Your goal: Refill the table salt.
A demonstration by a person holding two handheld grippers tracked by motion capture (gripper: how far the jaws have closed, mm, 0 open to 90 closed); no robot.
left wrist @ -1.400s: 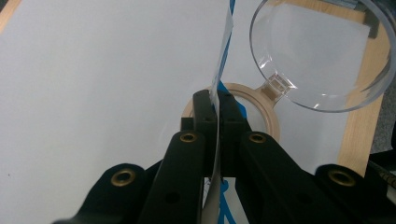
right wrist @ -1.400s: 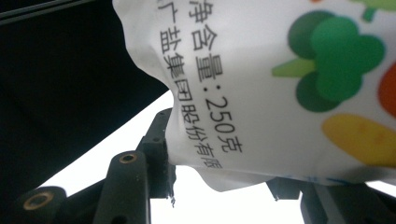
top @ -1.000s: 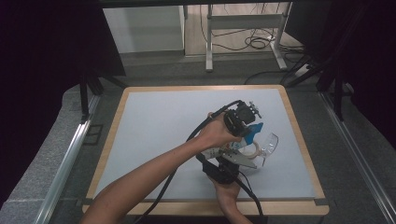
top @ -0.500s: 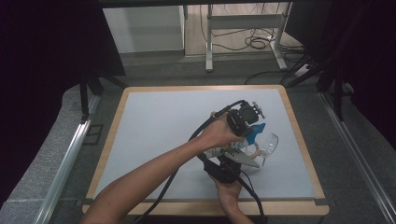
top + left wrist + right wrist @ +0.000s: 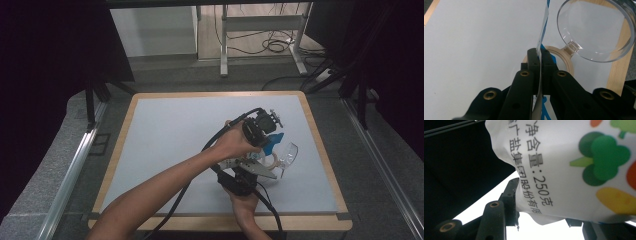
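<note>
Clearly the salt bag (image 5: pixel 574 167) was soft and slack, so I held it at two places: my left hand-held gripper (image 5: pixel 539 56) pinched its thin top edge fully closed, my right hand-held gripper (image 5: pixel 541 205) clasped its body part-open. It hung beside the glass (image 5: pixel 596 30), probably ready to pour, forearms crossed low over the worktop (image 5: pixel 165 145).

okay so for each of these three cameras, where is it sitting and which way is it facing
High view: above the person's side, looking forward and down on the table; both forearms, left gripper and right gripper show.
Left gripper view: rides that gripper, looking along its jaws, shut on the bag's edge, toward a clear bowl.
Right gripper view: looks along its jaws, which clamp the bag.
Shared: the bag appears in all three.
</note>
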